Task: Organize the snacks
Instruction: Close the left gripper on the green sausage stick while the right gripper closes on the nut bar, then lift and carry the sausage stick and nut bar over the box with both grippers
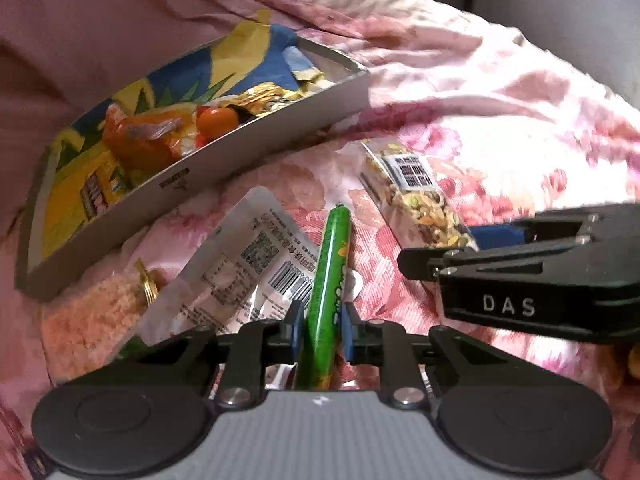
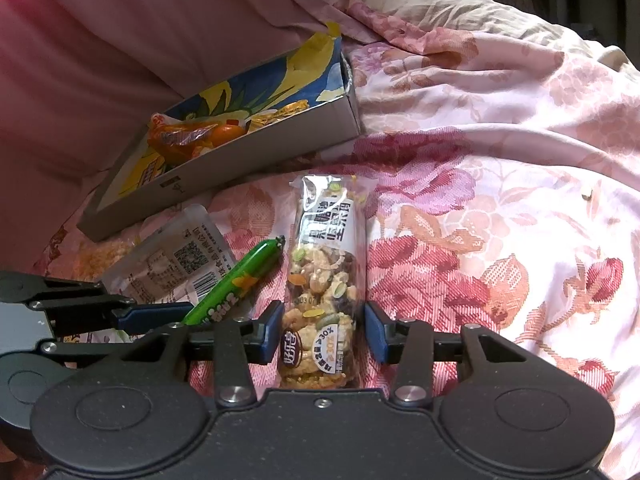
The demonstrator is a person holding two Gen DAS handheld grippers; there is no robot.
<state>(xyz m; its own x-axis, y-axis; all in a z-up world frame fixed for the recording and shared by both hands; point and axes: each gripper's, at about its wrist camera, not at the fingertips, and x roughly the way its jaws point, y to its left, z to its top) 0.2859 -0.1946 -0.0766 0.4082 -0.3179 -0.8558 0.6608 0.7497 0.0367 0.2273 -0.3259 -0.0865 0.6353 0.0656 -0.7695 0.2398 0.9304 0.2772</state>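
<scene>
Pinching the green stick (image 1: 328,292) low in the left wrist view, the left gripper (image 1: 320,332) is pressing its blue pads against both sides of the tube, near its lower end. The rest of the stick is lying up across the silver pouch (image 1: 244,268) toward mid-frame, so gripping the near end is probably the simplest way to lift it clear without dragging the pouch along.

In the right wrist view, the right gripper (image 2: 320,332) is straddling the nut bar (image 2: 320,280) at lower centre. Its left pad is touching the wrapper, while the right pad is showing a thin gap, so whether the bar is truly clamped I cannot tell. The bar is running lengthwise between the pads, which suits a grip across its narrow width.

Both snacks are resting on the floral bedspread (image 2: 500,208). The box (image 1: 224,168), at upper left in both views, is sitting tilted on the soft bedding with orange packets (image 1: 148,136) already inside, and it is likely the place where these loose items are going. A pale crumbly snack (image 1: 100,312) is waiting at lower left of the left view, beside the pouch.
</scene>
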